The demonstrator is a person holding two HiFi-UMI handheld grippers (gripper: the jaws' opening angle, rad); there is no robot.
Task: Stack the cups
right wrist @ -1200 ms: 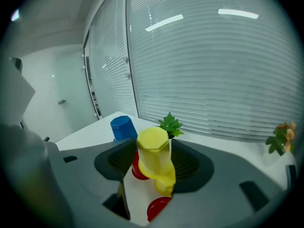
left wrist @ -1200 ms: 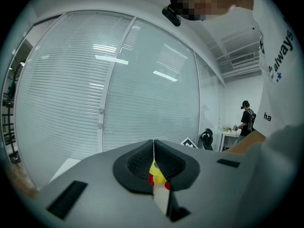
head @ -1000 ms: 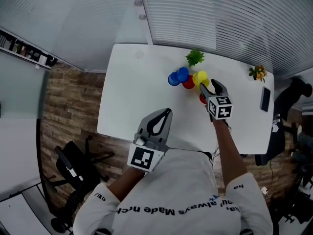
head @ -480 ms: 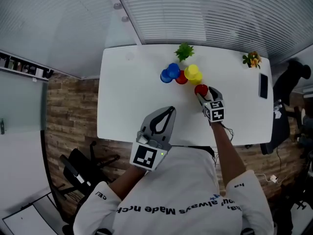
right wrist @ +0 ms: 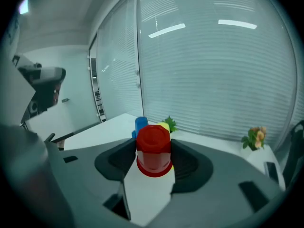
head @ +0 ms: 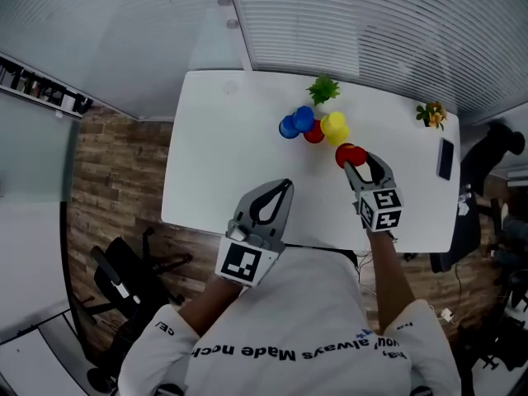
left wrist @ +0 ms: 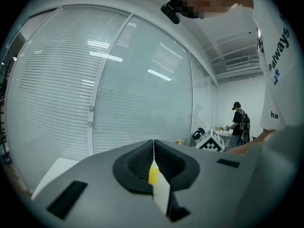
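Right gripper view: my R gripper (right wrist: pixel 153 144) straddles the upturned red plastic cup (right wrist: pixel 153 153), axis vertical, jaws closing, pads prob. touching; L gripper (left wrist: pixel 153 152) clenched empty, farther off.

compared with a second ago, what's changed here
The right claw drew back from beside the yellow cup and now has the lone red cup between its jaws, which are closing. The left claw stays shut and idle; the other cups by the plant are unmoved.
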